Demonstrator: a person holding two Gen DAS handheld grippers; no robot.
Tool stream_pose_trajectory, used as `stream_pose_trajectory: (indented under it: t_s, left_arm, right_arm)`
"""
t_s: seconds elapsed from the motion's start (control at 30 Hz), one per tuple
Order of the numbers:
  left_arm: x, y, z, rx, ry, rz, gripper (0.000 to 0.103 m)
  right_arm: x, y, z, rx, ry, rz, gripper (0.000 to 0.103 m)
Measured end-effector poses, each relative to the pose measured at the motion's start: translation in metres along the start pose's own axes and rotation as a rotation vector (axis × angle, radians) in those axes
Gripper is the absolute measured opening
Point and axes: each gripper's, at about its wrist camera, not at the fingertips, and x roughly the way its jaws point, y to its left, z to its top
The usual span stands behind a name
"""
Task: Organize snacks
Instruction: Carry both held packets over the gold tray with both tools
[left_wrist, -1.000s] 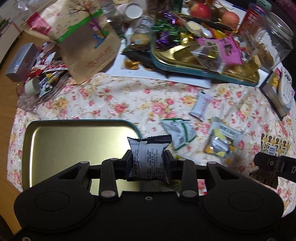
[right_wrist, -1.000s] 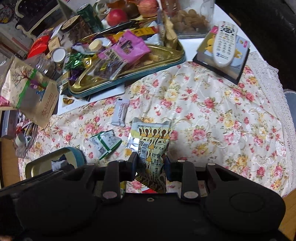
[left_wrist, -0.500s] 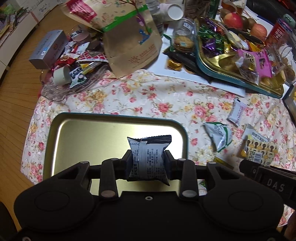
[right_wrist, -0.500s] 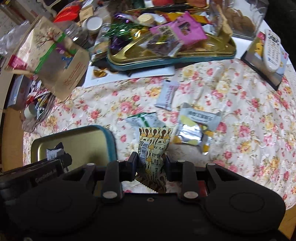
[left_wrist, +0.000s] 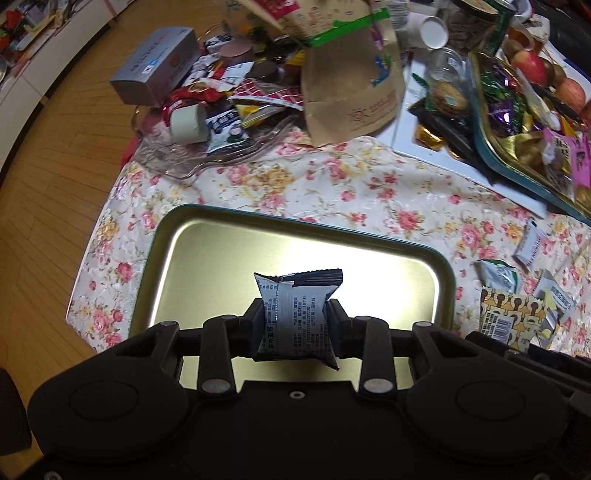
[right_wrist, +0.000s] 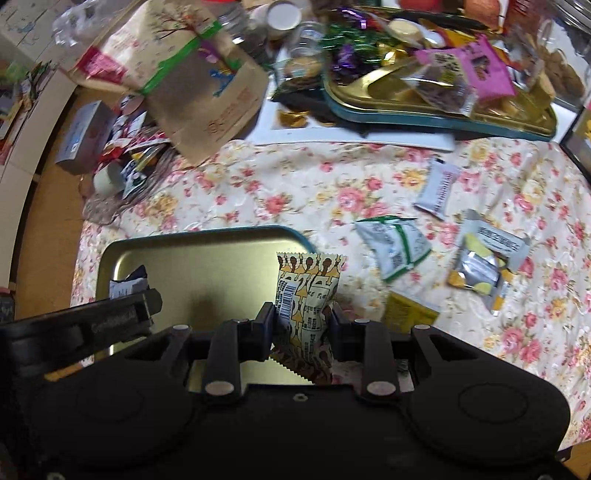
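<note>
A flowered cloth (left_wrist: 332, 192) covers the cluttered tabletop, with an empty gold tray (left_wrist: 162, 266) at its near edge. The left tool (left_wrist: 295, 317) is clenched on a black-and-silver packet (left_wrist: 295, 314), hanging over the tray's middle. The right tool (right_wrist: 301, 325) grips a yellow packet (right_wrist: 306, 288) above the tray's right rim. This looks like the delivery step: both snacks are over the tray, not yet set down. Next, each tool likely needs lowering and releasing. Loose packets (right_wrist: 395, 247) wait on the cloth nearby.
</note>
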Motion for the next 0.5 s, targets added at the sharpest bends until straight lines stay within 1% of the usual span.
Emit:
stream_pose_trajectory:
  t_s: [0.1, 0.27, 0.5]
  left_arm:
    - [0.003, 0.009, 0.0, -0.015, 0.018, 0.006, 0.044]
    - [0.009, 0.019, 0.001, -0.029, 0.063, 0.006, 0.044]
    - [0.008, 0.028, 0.003, -0.05, 0.05, 0.047, 0.045]
  right_arm:
    - [0.004, 0.011, -0.001, -0.017, 0.007, 0.015, 0.032]
    - [0.006, 0.02, -0.005, -0.047, 0.014, 0.016, 0.032]
    - [0.009, 0.027, -0.005, -0.054, 0.016, 0.023, 0.032]
